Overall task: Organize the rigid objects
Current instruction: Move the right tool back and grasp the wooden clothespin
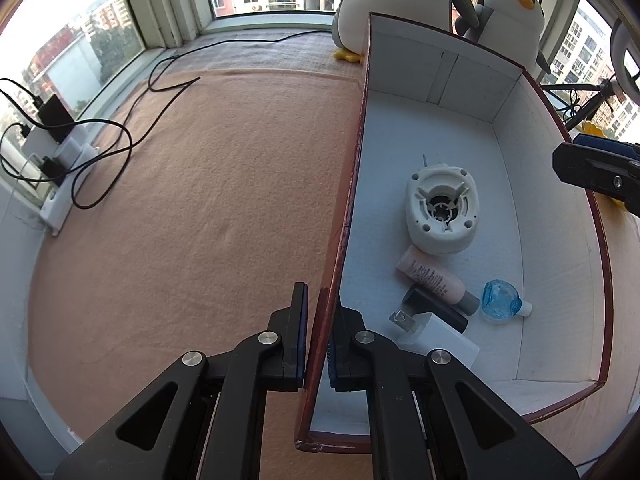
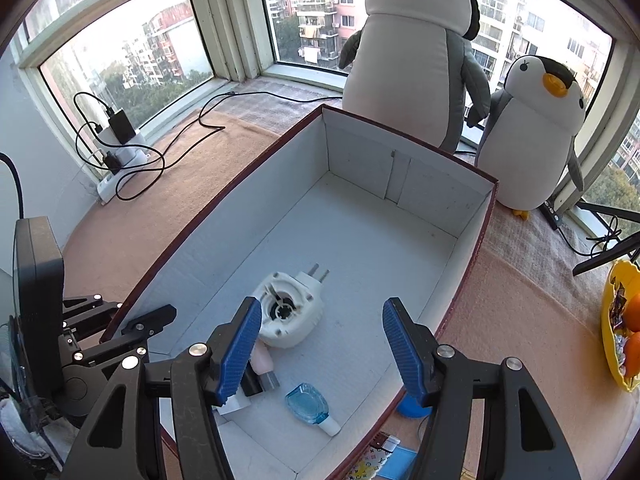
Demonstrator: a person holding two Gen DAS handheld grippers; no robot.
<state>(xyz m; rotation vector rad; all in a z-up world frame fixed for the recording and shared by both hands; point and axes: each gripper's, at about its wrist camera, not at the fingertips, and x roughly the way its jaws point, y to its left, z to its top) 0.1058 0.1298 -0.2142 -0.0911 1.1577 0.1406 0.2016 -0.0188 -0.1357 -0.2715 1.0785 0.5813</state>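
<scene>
- Nearest the left wrist camera, the left tool is seen clamped on the left wall of the box, one finger outside the wall and one inside it.
- Just right of that tool, inside the box, a white charger is found lying on the white floor, with a dark tube and a pink tube touching or nearly touching beyond it.
- A blue bottle is seen lying on its side, near the pink tube's grey cap.
- Further ahead of the left tool, a white plug-in device is seen resting with its hollow side up, its prongs pointed away.
- The right tool is held above the near end of the box with its blue pads well apart and nothing between them; the blue bottle lies below the gap.
- Beyond the box, two plush penguins are stood by the window.
- A yellow bowl of oranges is seen to the right tool's far right on the peach cloth.
- Left of the box, cables and a power strip are seen beside the window.
</scene>
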